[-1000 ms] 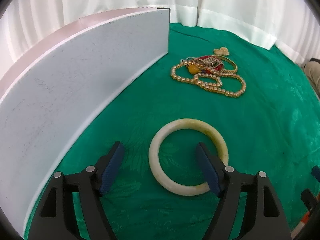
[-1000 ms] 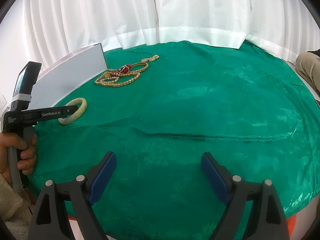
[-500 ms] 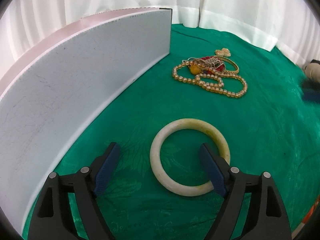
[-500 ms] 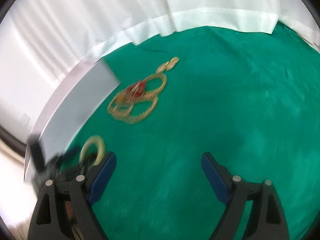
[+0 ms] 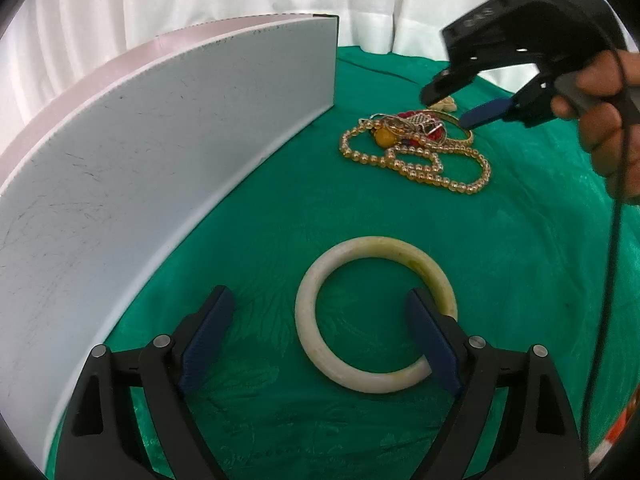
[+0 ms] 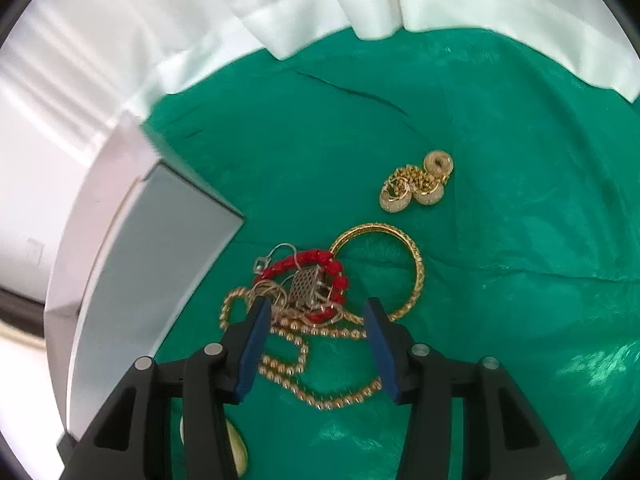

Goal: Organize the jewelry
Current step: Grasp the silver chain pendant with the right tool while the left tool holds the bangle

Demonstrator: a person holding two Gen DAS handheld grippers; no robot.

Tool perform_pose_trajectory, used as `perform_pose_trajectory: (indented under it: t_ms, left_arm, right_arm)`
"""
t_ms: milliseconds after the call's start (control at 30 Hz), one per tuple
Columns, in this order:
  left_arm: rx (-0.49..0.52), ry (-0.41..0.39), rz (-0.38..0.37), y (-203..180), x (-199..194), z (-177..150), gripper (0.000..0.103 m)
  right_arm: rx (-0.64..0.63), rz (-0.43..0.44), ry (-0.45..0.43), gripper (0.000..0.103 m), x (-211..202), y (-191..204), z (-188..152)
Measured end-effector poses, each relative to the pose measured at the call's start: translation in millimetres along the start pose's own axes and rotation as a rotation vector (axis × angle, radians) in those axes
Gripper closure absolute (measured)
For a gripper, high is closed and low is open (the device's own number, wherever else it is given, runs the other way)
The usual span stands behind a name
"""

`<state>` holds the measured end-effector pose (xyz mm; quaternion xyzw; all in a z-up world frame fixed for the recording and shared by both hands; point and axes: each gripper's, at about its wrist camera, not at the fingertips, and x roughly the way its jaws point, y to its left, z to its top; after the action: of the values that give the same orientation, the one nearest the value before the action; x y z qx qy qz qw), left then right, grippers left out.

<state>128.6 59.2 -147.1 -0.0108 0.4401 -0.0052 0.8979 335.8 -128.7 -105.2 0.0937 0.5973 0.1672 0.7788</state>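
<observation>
A cream bangle (image 5: 376, 314) lies flat on the green cloth. My left gripper (image 5: 320, 320) is open; its right finger rests inside the ring, its left finger outside it. A tangled pile of jewelry (image 5: 416, 148) lies farther back: a gold bead necklace (image 6: 304, 376), a red bead bracelet (image 6: 320, 276), a gold bangle (image 6: 400, 272) and a mesh pendant. My right gripper (image 6: 318, 320) is open and hovers just above this pile (image 6: 304, 296), also seen in the left wrist view (image 5: 480, 114). Gold earrings (image 6: 418, 188) lie apart beyond the pile.
A white box (image 5: 140, 168) with a pink lid stands along the left of the cloth; it also shows in the right wrist view (image 6: 152, 264). White curtains (image 6: 280, 12) hang behind the table. The green cloth (image 6: 520, 240) has folds on the right.
My right gripper has swung from the near table edge to above the jewelry pile. My left gripper has stayed around the cream bangle's near rim.
</observation>
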Motion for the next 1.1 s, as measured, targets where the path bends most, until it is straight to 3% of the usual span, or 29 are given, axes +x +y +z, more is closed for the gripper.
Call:
perform_pose_trajectory:
  t_ms: [167, 200, 233, 267, 467, 767, 1100]
  left_arm:
    - [-0.001, 0.0, 0.0, -0.2, 0.1, -0.1, 0.014]
    - [-0.001, -0.001, 0.0, -0.2, 0.2, -0.1, 0.014]
    - [-0.001, -0.001, 0.0, -0.4, 0.3, -0.1, 0.014]
    - [-0.001, -0.001, 0.001, -0.2, 0.5, 0.0, 0.014]
    - [-0.001, -0.001, 0.0, 0.0, 0.8, -0.1, 0.014]
    - [-0.001, -0.001, -0.001, 0.3, 1.2, -0.2, 0.014]
    - [-0.002, 0.015, -0.009, 2.2, -0.9, -0.3, 0.017]
  right_arm:
    - [-0.038, -0.065, 0.022, 0.057, 19.1, 17.9, 1.3]
    - [-0.054, -0.092, 0.027, 0.062, 20.7, 21.3, 0.0]
    - [-0.094, -0.151, 0.015, 0.078, 20.4, 27.8, -2.3]
    - [-0.109, -0.163, 0.013, 0.086, 19.7, 31.5, -2.9]
    - [-0.115, -0.111, -0.047, 0.087, -9.7, 37.3, -0.4]
    - [-0.148, -0.006, -0.126, 0.086, -85.6, 37.5, -7.8]
    - [-0.196, 0.023, -0.14, 0.086, -134.6, 17.2, -48.1]
